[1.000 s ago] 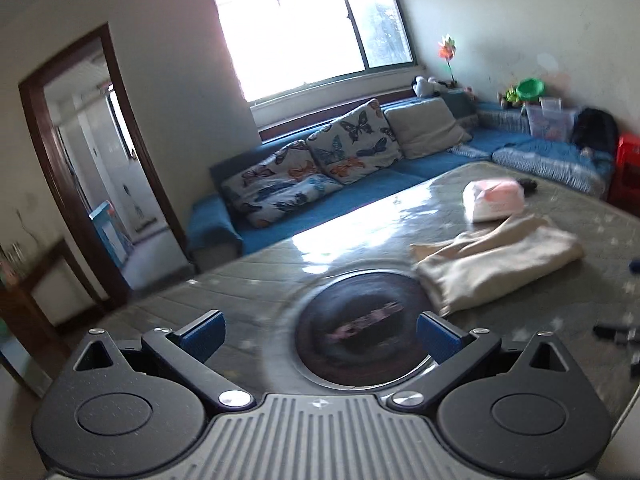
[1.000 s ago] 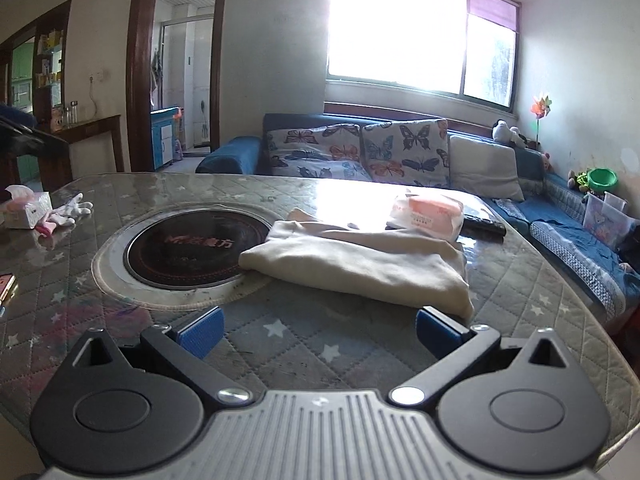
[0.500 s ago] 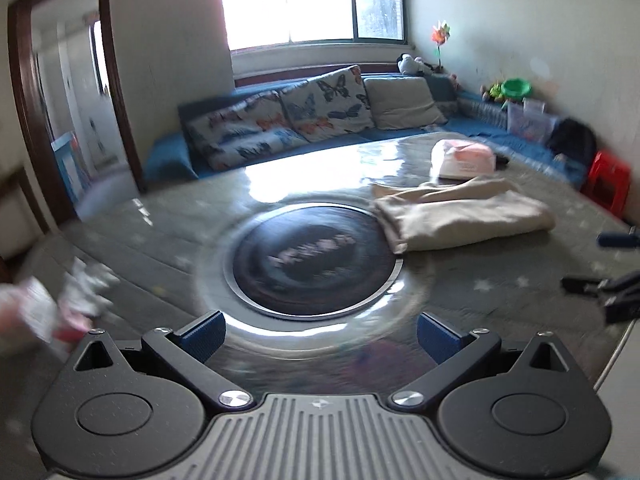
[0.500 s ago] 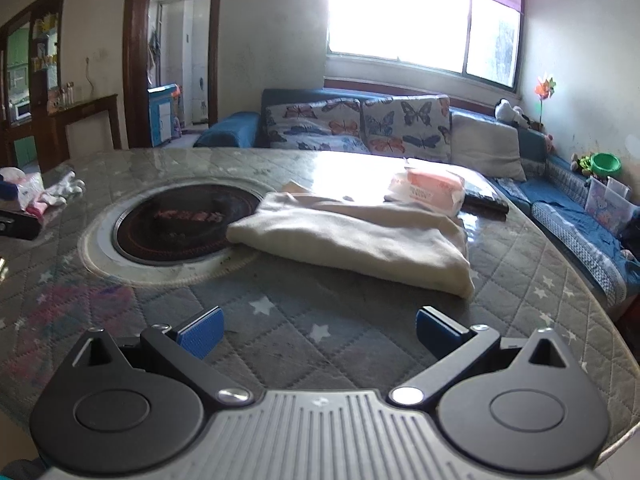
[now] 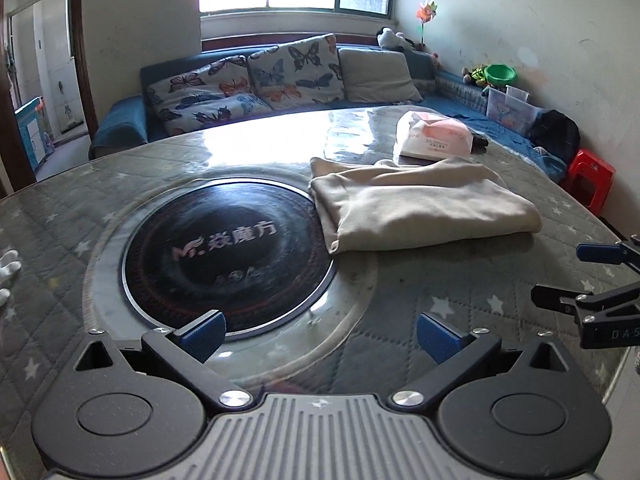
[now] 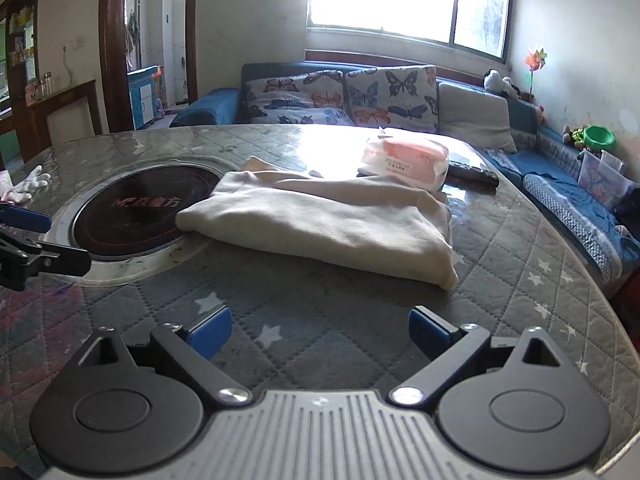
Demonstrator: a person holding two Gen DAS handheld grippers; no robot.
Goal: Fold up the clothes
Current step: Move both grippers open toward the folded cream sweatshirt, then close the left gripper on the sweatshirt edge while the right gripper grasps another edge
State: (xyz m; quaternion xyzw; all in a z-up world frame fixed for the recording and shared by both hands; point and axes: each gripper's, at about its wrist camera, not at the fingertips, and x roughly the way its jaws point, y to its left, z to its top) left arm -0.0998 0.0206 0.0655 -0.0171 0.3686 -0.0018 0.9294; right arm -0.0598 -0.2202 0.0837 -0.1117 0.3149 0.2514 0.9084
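A folded beige garment lies on the round table, partly over the rim of the black cooktop. It also shows in the right wrist view. My left gripper is open and empty, low over the near side of the cooktop, short of the garment. My right gripper is open and empty, over the quilted table cover in front of the garment. The right gripper's fingers show at the right edge of the left wrist view, and the left gripper's fingers at the left edge of the right wrist view.
A pink and white tissue pack and a black remote lie behind the garment. A white glove lies at the table's left. A blue sofa with butterfly cushions stands beyond; a red stool at the right.
The left gripper has swung right and drawn back, so the cooktop and garment sit centred and the right gripper's fingers show more. The right gripper has moved slightly closer to the garment. Both stay open.
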